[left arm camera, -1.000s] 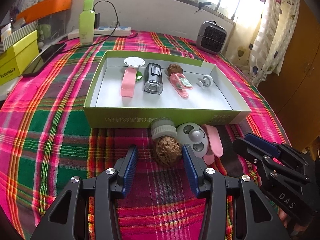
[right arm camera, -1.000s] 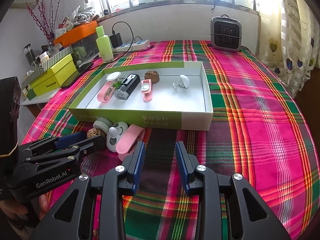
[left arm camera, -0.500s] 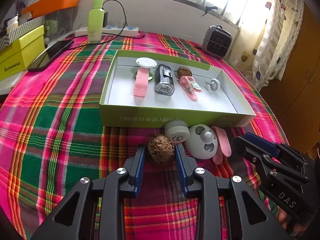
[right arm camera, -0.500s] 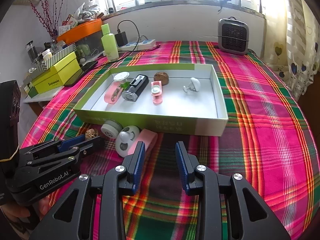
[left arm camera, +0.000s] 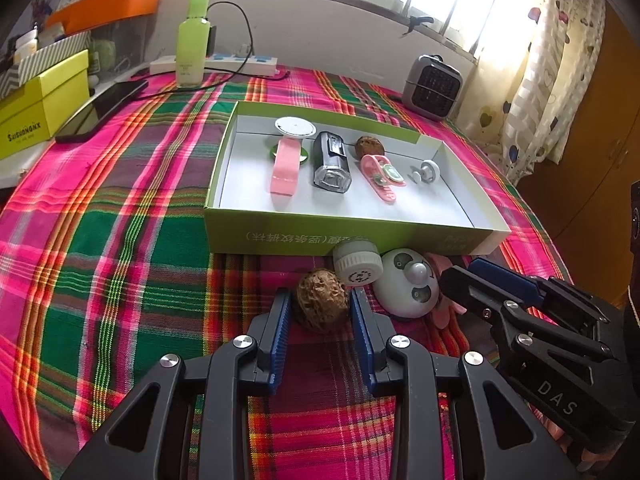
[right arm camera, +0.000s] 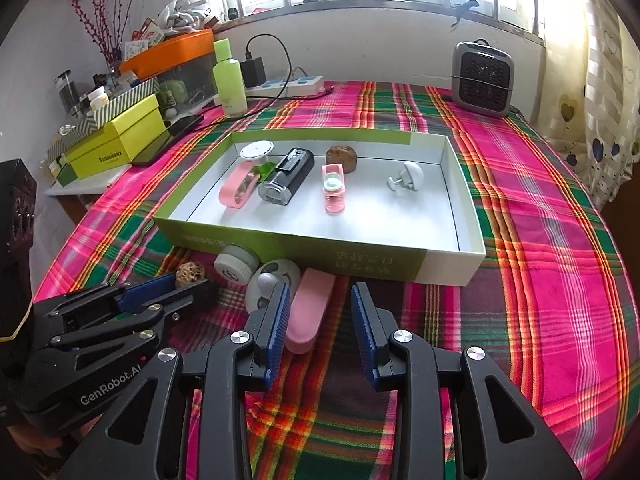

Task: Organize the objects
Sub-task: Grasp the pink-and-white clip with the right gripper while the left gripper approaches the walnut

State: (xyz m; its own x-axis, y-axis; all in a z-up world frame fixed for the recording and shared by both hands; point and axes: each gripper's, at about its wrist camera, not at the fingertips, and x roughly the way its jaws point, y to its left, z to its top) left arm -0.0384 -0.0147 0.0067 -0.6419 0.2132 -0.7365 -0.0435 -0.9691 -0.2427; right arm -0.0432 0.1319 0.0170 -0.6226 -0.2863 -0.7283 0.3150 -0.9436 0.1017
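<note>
A wrinkled brown walnut (left arm camera: 321,300) (roundish, no clear long axis) is being clamped between the left gripper (left arm camera: 320,304) pads before the green tray (left arm camera: 280,236), while the right gripper (right arm camera: 320,308) is being held open, empty.

Brown wrinkled walnut (left arm camera: 321,301) between jaws
</note>
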